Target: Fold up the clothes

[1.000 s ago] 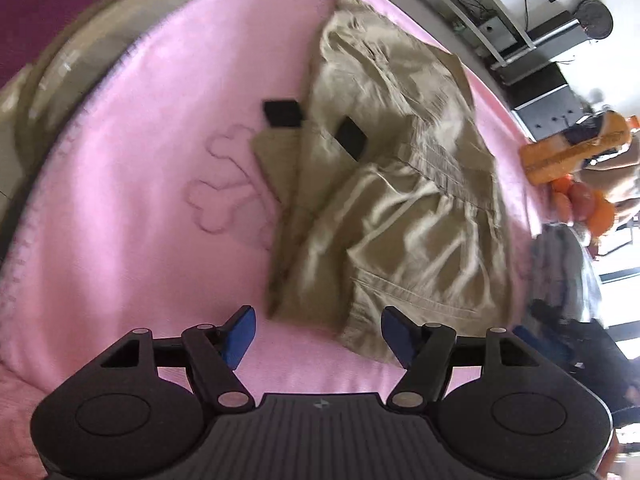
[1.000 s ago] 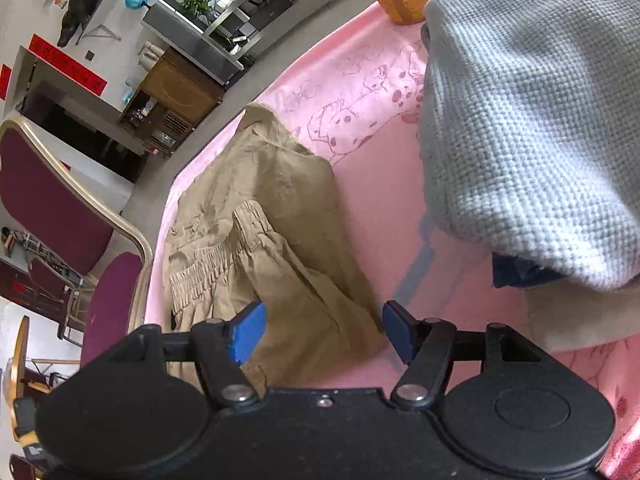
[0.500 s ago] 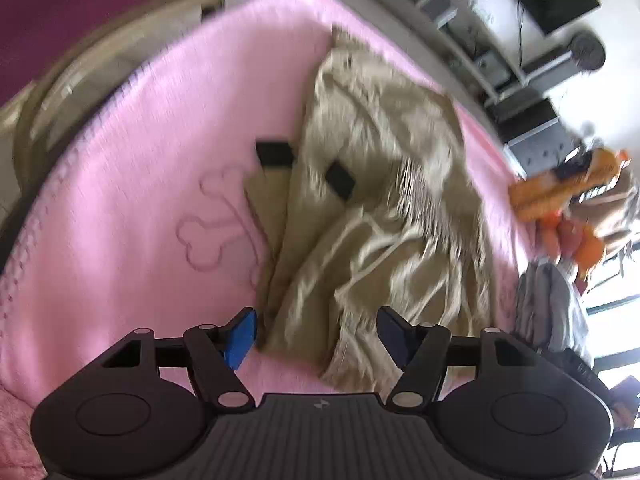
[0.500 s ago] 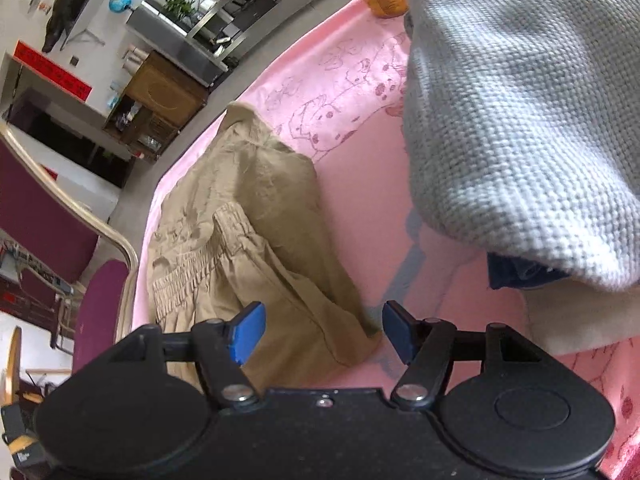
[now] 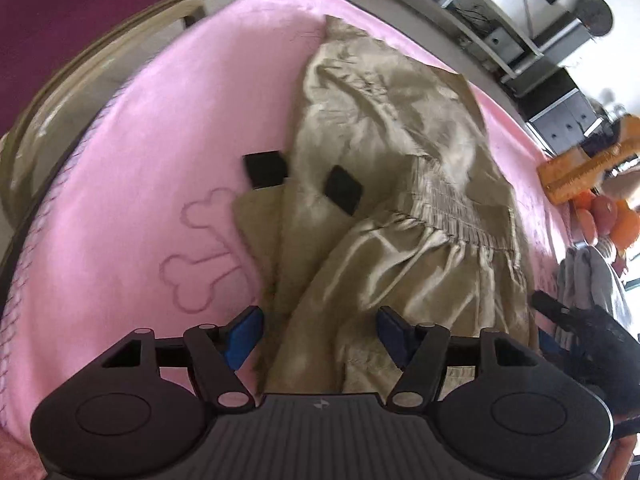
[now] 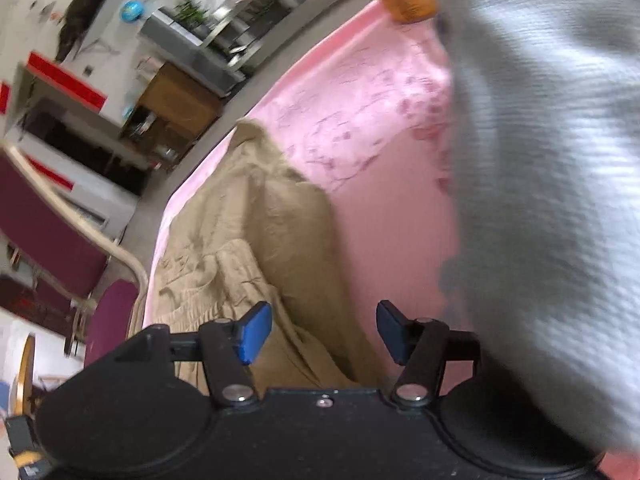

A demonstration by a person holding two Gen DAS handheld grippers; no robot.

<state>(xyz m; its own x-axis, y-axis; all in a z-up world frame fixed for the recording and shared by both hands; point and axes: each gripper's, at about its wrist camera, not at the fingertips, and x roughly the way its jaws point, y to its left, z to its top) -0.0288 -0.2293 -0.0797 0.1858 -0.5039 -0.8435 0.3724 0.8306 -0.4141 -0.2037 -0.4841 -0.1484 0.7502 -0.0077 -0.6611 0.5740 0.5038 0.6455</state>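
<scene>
Left gripper (image 5: 318,338) low-centre over khaki trousers (image 5: 400,220), jaws apart, empty. Right gripper (image 6: 324,330) low-centre above trouser edge, jaws apart; grey knit (image 6: 552,184) at right.

Each hand-held gripper, left (image 5: 318,334) and right (image 6: 324,330), is black with blue pads (image 5: 242,336), silver pivot screws and, apparently, a ribbed body.

Place: a lived-in home room, living or dining.
Counter: covered by a pink blanket (image 5: 132,168) with a bone print.
Beside the blanket: maroon chair (image 6: 44,224) with a pale frame.
Beyond the blanket: wooden cabinet (image 6: 180,104), grey shelving (image 5: 500,40), potted plant (image 6: 192,10).
On the blanket: grey knit (image 6: 552,184), khaki garment (image 5: 400,200).
</scene>
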